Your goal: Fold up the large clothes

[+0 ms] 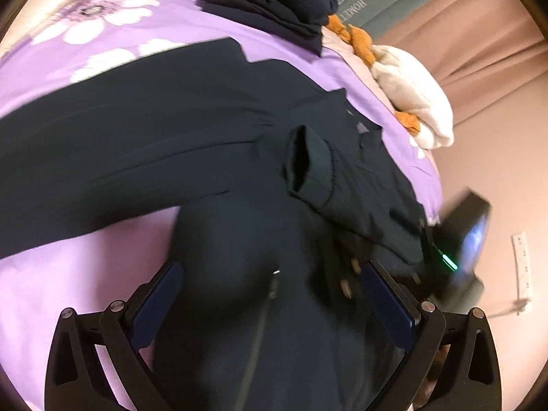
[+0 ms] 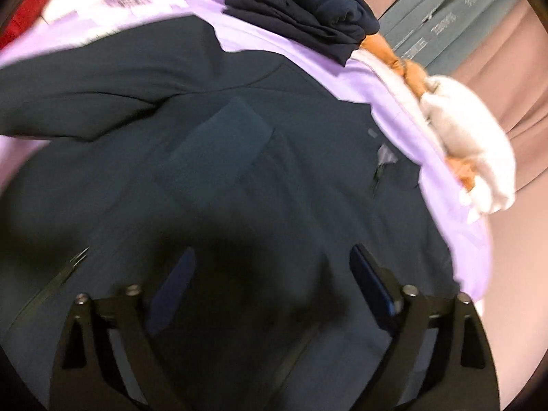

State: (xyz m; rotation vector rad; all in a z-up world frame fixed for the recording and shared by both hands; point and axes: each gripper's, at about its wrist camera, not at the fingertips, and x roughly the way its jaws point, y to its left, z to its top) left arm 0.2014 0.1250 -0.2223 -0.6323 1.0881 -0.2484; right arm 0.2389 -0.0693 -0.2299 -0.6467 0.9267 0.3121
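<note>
A large dark navy jacket (image 1: 144, 144) lies spread on a purple flowered bedsheet (image 1: 102, 27), one sleeve cuff (image 1: 308, 161) folded over its body. My left gripper (image 1: 270, 294) is open, its blue pads (image 1: 157, 304) wide apart above a bunched part of the jacket with a zipper. The right gripper's body (image 1: 459, 243) shows at the right in the left wrist view. In the right wrist view the jacket (image 2: 219, 157) fills the frame. My right gripper (image 2: 270, 284) is open over it, with cloth between the pads (image 2: 373, 284).
A folded stack of dark clothes (image 1: 270, 3) sits at the far side of the bed, also in the right wrist view (image 2: 308, 7). A white and orange blanket (image 1: 411, 85) hangs at the bed's right edge. Pink curtains (image 1: 479, 51) stand behind.
</note>
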